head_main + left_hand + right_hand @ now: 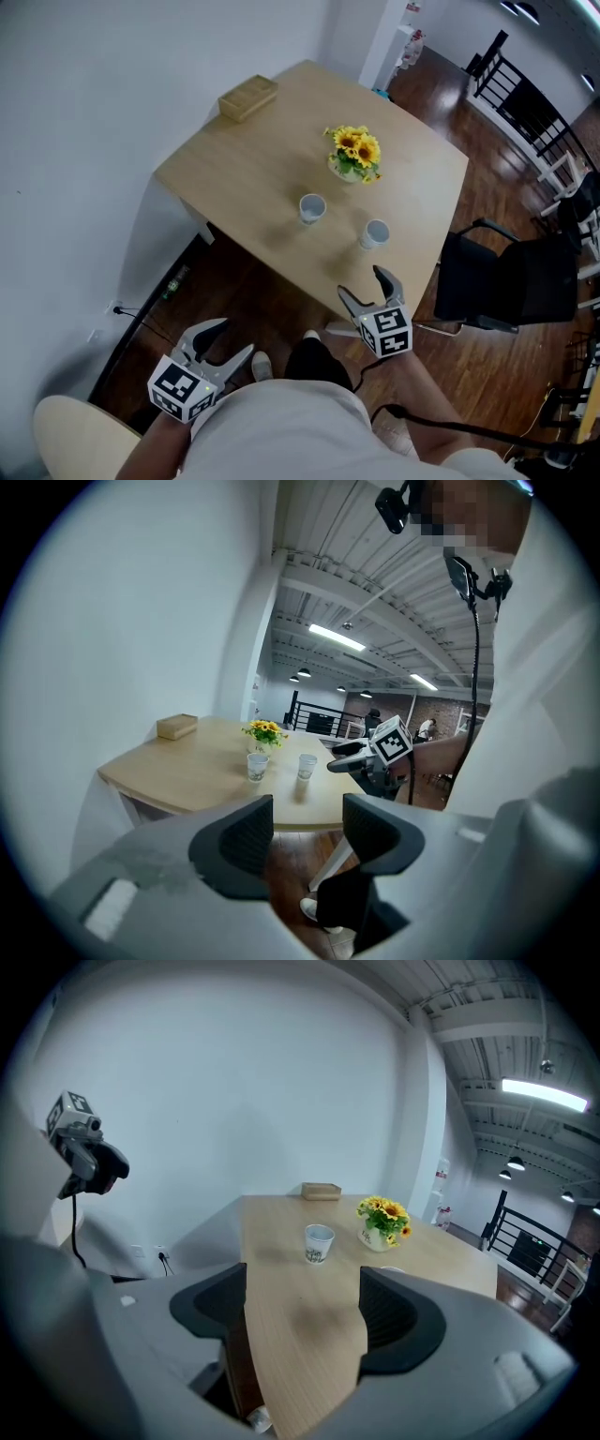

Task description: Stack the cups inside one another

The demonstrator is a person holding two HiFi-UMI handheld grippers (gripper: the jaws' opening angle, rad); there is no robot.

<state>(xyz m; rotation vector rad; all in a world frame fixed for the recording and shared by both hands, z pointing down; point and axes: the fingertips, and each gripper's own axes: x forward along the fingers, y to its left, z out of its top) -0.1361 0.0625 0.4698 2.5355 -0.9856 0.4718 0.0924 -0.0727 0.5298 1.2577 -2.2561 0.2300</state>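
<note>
Two white paper cups stand apart on the light wooden table (234, 169): one cup (312, 208) near the middle, the other cup (375, 233) closer to the near edge. In the left gripper view they show as a left cup (257, 766) and a right cup (307, 766). The right gripper view shows one cup (318, 1243) in full. My left gripper (228, 342) hangs open and empty below the table's near side, over the floor. My right gripper (367, 289) is open and empty at the table's near edge, short of the closer cup.
A pot of sunflowers (354, 153) stands behind the cups, and a wooden box (247, 97) lies at the far corner. A black chair (506, 281) stands to the right of the table. A round beige seat (75, 436) is at the lower left.
</note>
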